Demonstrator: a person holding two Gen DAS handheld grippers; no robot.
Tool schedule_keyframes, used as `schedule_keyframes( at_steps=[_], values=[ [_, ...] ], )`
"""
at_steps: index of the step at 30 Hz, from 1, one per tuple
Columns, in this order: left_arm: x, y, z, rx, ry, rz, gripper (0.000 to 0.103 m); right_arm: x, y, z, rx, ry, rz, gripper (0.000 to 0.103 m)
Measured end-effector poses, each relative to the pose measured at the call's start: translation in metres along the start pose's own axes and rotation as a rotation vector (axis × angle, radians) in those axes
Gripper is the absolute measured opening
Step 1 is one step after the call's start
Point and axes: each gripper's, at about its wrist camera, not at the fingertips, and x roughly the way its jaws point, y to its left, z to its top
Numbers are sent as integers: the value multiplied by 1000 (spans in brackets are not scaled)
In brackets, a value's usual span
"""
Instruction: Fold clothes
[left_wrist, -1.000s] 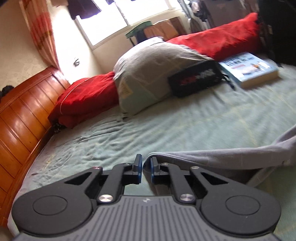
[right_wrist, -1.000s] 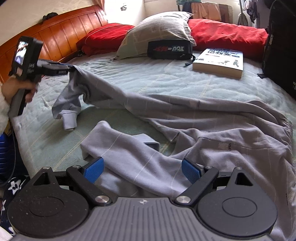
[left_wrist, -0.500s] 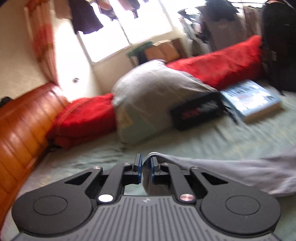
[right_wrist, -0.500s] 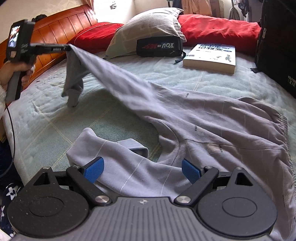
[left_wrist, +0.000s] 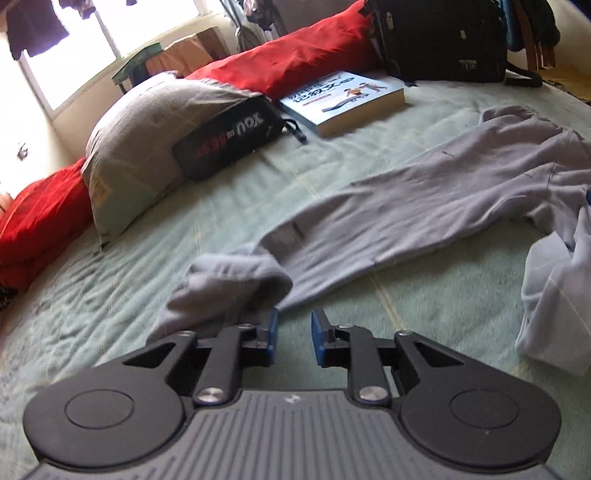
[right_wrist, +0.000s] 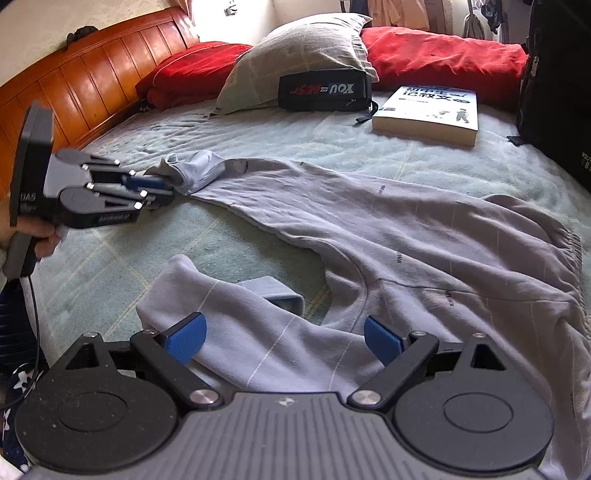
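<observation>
Across the pale green bedspread (right_wrist: 258, 140) lies a pair of grey sweatpants (right_wrist: 424, 236), its waistband bunched at the right and its two legs reaching left. One leg stretches flat toward the far left, where its cuff (right_wrist: 195, 171) sits crumpled just in front of the left gripper (right_wrist: 162, 190); the other leg (right_wrist: 229, 332) is folded loosely at the near edge, directly under the right gripper (right_wrist: 284, 338). From the left wrist view, the left gripper (left_wrist: 293, 332) has its blue pads (left_wrist: 272, 330) parted by a narrow gap with nothing between them, and the cuff (left_wrist: 236, 280) lies just beyond and slightly left of the tips, touching or nearly touching the left pad. The right gripper's fingers (right_wrist: 184, 338) are spread wide, hovering over the near leg without clamping any cloth. A hand (right_wrist: 42, 242) holds the left gripper's handle at the left edge of the right wrist view. At the far side of the bed a grey pillow (right_wrist: 303, 59) leans between two red cushions (right_wrist: 443, 62), with a black pouch (right_wrist: 325, 90) resting against the pillow's front. A thick book (right_wrist: 428, 110) with a blue-and-white cover lies flat to the right of the pouch. A black bag (right_wrist: 557, 85) stands at the far right, and a wooden headboard (right_wrist: 85, 77) runs along the left.
</observation>
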Motion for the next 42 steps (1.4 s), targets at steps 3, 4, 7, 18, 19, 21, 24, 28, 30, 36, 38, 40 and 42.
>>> schedule_keyframes(
  at_steps=[3,4,7,18,19,21,24,28,30,36,38,40,42],
  values=[
    [-7,12,-12,-38,-2,24,38,-1,-4,3,15,-9,12,97],
    [-8,17,-16,-54,-3,47,42,-1,-5,4,19,-11,16,98],
    [-8,35,-29,-117,-1,117,51,0,-5,8,22,-20,20,99],
    [42,91,-46,-420,-20,94,66,14,-5,20,32,-6,14,100],
    [49,93,-46,-436,-7,88,69,16,-5,21,35,-1,12,100],
    [62,98,-48,-468,13,74,70,20,-5,21,39,5,10,100],
    [67,102,-54,-513,1,55,70,24,-6,21,49,15,5,100],
    [57,104,-61,-519,-23,17,69,27,-8,21,57,26,-3,100],
    [52,106,-67,-537,-39,0,69,29,-9,21,66,30,-6,100],
    [46,109,-68,-543,-67,-5,33,35,-9,22,78,40,-6,100],
    [43,107,-64,-501,-72,16,26,34,-8,22,72,38,-9,100],
    [41,104,-58,-412,-63,70,21,33,-8,23,69,34,-12,100],
    [39,103,-52,-297,-47,155,18,32,-9,24,69,29,-17,100]
  ],
)
